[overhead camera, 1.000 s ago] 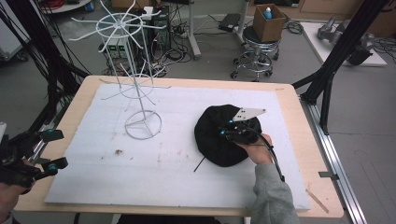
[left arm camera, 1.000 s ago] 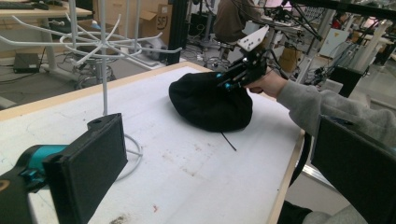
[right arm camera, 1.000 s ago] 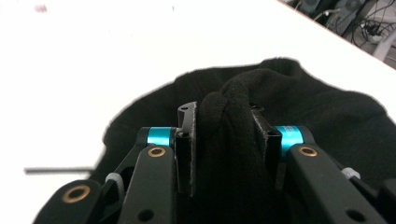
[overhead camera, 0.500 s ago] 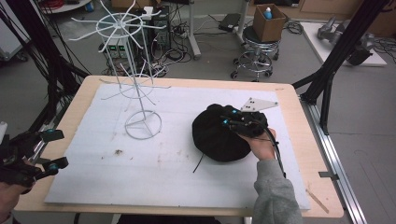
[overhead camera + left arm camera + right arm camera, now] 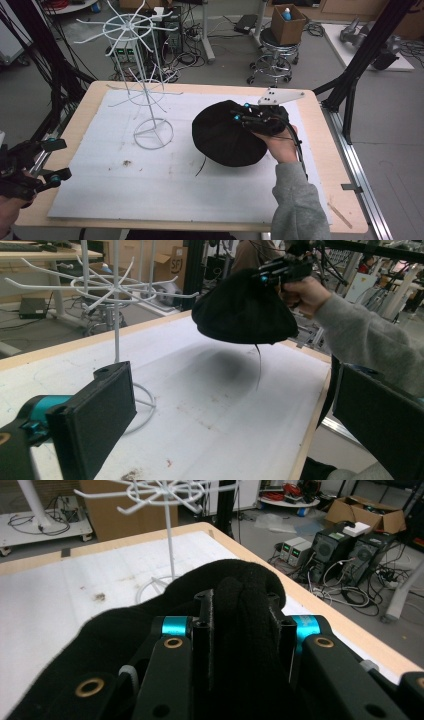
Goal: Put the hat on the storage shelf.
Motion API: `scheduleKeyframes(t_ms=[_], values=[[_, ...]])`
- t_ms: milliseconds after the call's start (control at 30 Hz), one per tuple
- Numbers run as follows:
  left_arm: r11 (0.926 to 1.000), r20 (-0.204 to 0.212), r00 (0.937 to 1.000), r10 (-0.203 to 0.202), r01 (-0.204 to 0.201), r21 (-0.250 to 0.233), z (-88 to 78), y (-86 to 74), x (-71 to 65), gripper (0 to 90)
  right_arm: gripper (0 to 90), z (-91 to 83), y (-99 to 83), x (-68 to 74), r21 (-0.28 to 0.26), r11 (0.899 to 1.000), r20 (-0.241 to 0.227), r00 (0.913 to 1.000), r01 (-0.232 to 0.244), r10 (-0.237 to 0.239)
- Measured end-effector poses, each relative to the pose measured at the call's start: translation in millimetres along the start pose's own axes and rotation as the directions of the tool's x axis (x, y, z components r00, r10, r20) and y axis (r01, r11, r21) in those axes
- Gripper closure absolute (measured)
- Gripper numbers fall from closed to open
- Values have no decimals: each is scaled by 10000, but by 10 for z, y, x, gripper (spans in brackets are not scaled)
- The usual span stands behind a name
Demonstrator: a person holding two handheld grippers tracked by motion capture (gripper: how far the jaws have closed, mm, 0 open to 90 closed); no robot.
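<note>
Right gripper (image 5: 250, 119) clamps a fold of the hat (image 5: 225, 135); left gripper view shows it hanging clear above the table (image 5: 240, 405). Left gripper (image 5: 50, 160) gapes empty.

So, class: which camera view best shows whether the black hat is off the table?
The left gripper view: the black hat hangs above its shadow. The high view shows it from above; the right gripper view shows a fold clamped between the jaws.

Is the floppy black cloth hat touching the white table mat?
Apart. The left gripper view shows the black cloth hat hanging from the right gripper, with clear air and a shadow above the white table mat.
</note>
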State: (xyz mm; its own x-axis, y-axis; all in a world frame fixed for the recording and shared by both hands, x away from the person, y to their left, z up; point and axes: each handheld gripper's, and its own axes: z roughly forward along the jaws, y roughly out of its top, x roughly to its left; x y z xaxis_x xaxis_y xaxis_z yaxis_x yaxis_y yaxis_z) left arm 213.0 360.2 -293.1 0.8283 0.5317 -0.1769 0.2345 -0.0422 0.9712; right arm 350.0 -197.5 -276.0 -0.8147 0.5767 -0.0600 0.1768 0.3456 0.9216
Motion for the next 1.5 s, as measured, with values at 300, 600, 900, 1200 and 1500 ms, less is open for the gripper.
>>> scheduleKeyframes(t_ms=[300, 600, 900, 1200, 1500], values=[[10000, -15, 10000, -24, 24, 11, -15, -4, 9, 37, 711, -126, 396, 31, -76, 9999, -826, 9965, 129, -135], [9998, -184, 9997, -157, 155, -125, -100, -22, 36, 37, 711, -304, 761, 54, -495, 9985, -1095, 9935, 242, -295], [9998, -119, 9998, -161, 160, -100, -99, -24, 21, 37, 710, -480, 1124, 49, -672, 9941, -1847, 9780, 856, -967], [9988, -257, 9985, -490, 490, -21, -147, -111, 87, 37, 709, -608, 1383, -16, -1065, 9919, -1779, 9801, 696, -879], [9978, -291, 9974, -652, 655, 63, -196, -128, 69, 37, 708, -754, 1771, -44, -1279, 9879, -1732, 9788, 875, -1091]])
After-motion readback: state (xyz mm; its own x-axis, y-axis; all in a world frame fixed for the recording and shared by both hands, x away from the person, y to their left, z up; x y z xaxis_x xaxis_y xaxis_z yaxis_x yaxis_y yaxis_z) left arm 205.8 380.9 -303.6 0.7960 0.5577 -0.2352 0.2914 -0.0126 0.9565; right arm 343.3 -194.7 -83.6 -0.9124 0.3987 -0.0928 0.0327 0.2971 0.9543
